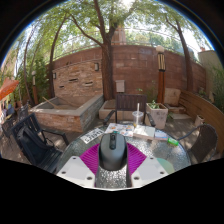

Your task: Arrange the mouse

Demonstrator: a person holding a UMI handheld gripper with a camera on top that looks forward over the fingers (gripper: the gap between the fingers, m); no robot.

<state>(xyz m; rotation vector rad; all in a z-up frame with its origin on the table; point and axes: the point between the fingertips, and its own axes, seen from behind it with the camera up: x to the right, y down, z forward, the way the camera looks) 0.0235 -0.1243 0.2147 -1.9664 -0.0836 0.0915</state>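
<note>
Between the two fingers, low in the gripper view, sits the mouse (112, 150), dark grey, rounded, long axis pointing away from the camera. Pink pads (93, 158) flank it on both sides and the gripper (112, 165) looks closed on its flanks, though the view is small and I can't rule out a thin gap at either side. Whether the mouse is lifted or resting on the glass table (165, 152) also can't be told from this angle.

Handling, as a judgement: light, rigid plastic shell, smooth curved sides, so somewhat slippery. Best hold is across the waist at the side walls, where the body is widest and flattest, not over the buttons or wheel at the front. Moderate squeeze is enough; a hard pinch could click buttons or pop it forward out of the pads. Not fragile, but a drop onto glass is worth avoiding.

Beyond the fingers the table carries some flat paper-like items (95, 133) and small clutter, too blurred to name. Further back: a brick wall (120, 70), a raised brick planter (65, 108), a dark chair (128, 102), trees (100, 25) overhead.

Writing: none readable. No logo or label can be made out on the mouse, and the papers show no legible text.
</note>
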